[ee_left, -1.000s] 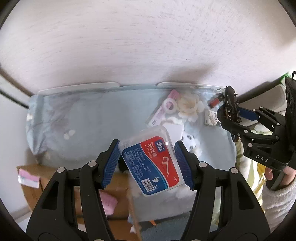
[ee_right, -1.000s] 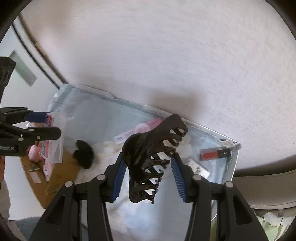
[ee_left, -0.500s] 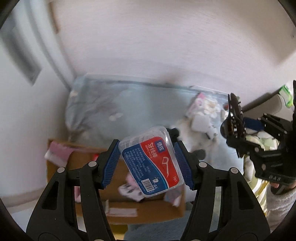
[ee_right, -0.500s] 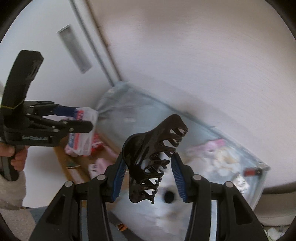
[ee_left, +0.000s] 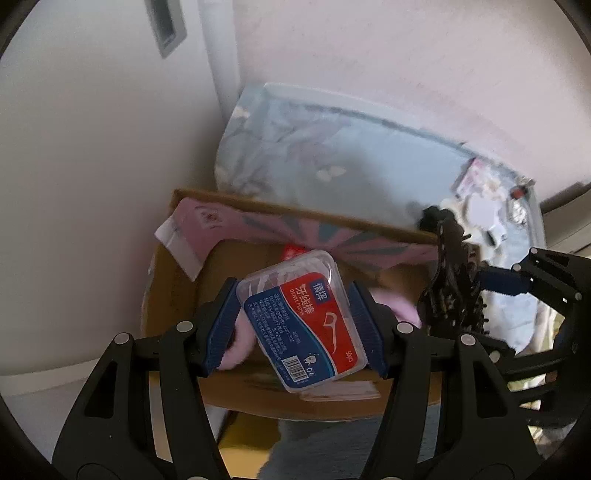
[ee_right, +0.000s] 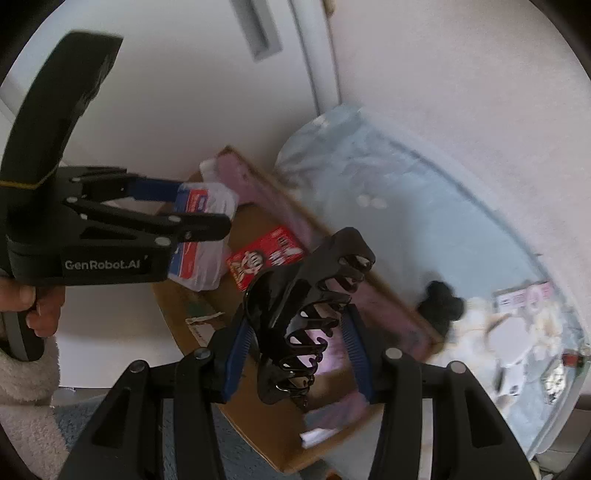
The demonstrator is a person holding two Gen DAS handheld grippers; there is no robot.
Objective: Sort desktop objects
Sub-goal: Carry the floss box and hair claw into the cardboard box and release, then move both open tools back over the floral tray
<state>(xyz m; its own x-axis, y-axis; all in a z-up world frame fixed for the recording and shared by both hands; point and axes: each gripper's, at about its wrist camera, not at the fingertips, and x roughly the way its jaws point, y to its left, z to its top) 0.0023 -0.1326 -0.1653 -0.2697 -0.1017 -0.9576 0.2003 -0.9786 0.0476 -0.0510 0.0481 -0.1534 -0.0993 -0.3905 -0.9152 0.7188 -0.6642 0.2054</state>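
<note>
We've got left gripper (ee_left: 293, 325) jaws clamped on floss box (ee_left: 303, 319), right gripper (ee_right: 299, 349) clamped on hair claw (ee_right: 304, 314), both over cardboard box (ee_left: 173, 291), neither dropped, several items left on surface (ee_right: 424, 229).

A pale wall with a faint pinkish, textured finish (ee_left: 406, 55) fills the upper right of both wrist views, meeting a smooth white panel (ee_left: 92, 166) at a white vertical moulding (ee_left: 223, 55). A grey rectangular recess (ee_left: 166, 26) is set into the white panel near the top. Low down, a strip of grey-blue carpeted floor (ee_right: 92, 417) shows, and daylight falls soft and even across the walls.
</note>
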